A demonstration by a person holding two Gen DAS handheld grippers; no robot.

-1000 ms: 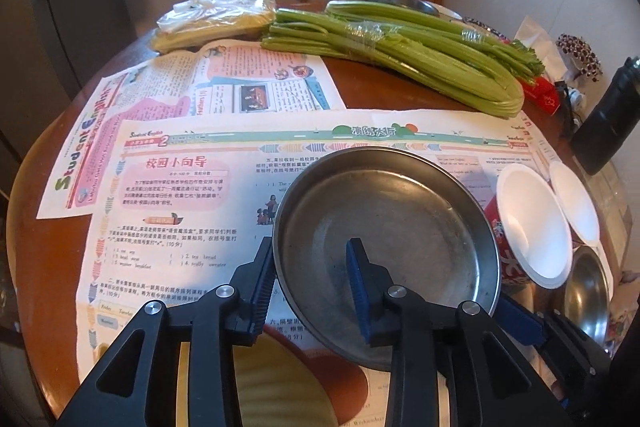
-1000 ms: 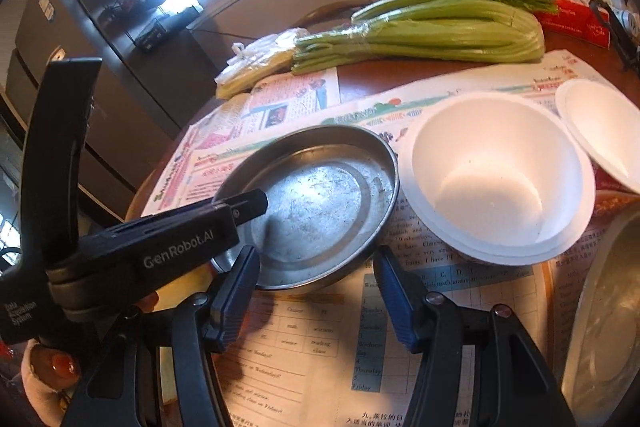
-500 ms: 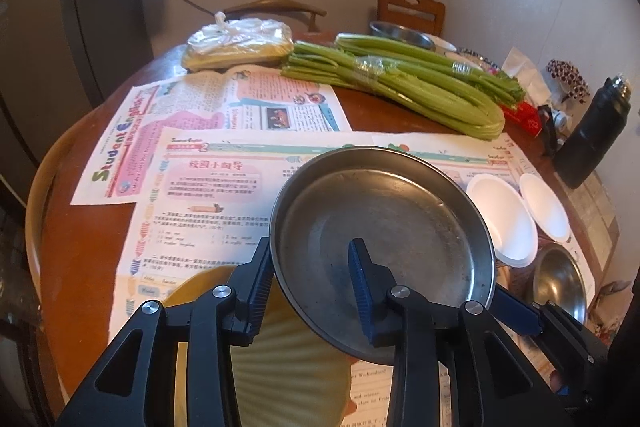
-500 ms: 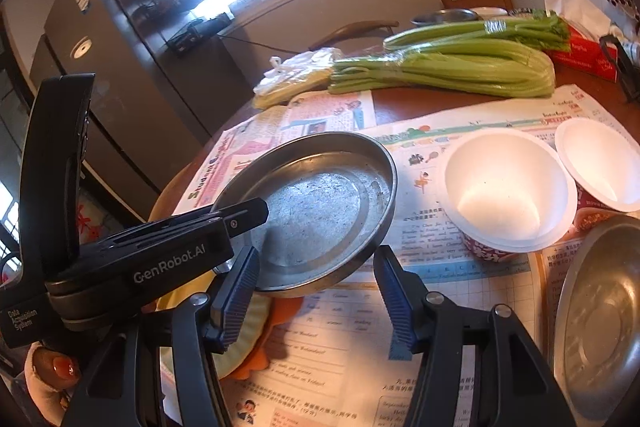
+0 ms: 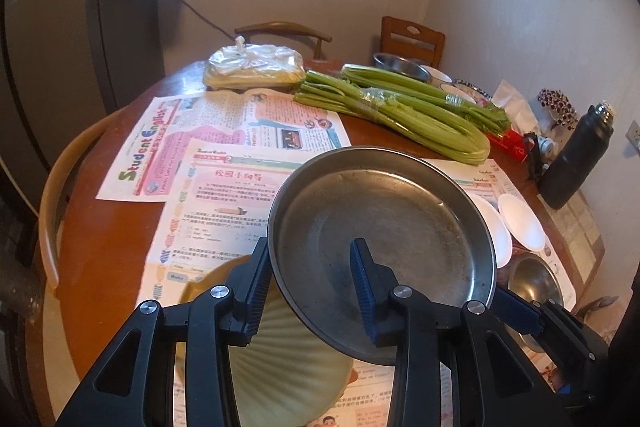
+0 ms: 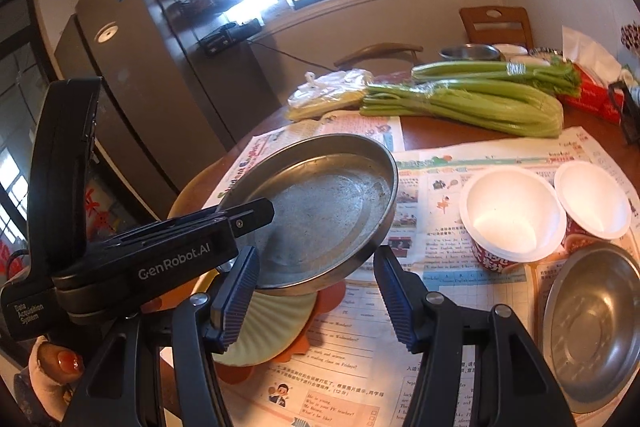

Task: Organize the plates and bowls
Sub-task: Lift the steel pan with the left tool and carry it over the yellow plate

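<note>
My left gripper (image 5: 310, 275) is shut on the near rim of a round steel plate (image 5: 380, 227) and holds it in the air above a cream ribbed plate (image 5: 280, 379) on an orange mat. The steel plate (image 6: 320, 211) and the left gripper's body (image 6: 152, 259) also show in the right wrist view. My right gripper (image 6: 316, 291) is open and empty, just below the steel plate's near edge. Two white foam bowls (image 6: 516, 215) (image 6: 596, 199) and a steel bowl (image 6: 596, 323) stand to the right.
Newspaper sheets (image 5: 224, 131) cover the round wooden table (image 5: 104, 227). Celery bunches (image 5: 400, 107), a plastic bag (image 5: 252, 67), a black bottle (image 5: 576, 163) and more dishes (image 5: 404, 65) lie at the back. Chairs stand behind the table.
My left gripper has lifted the steel plate off the newspaper and pulled it back over the cream plate. Both cameras have risen and drawn back from the table.
</note>
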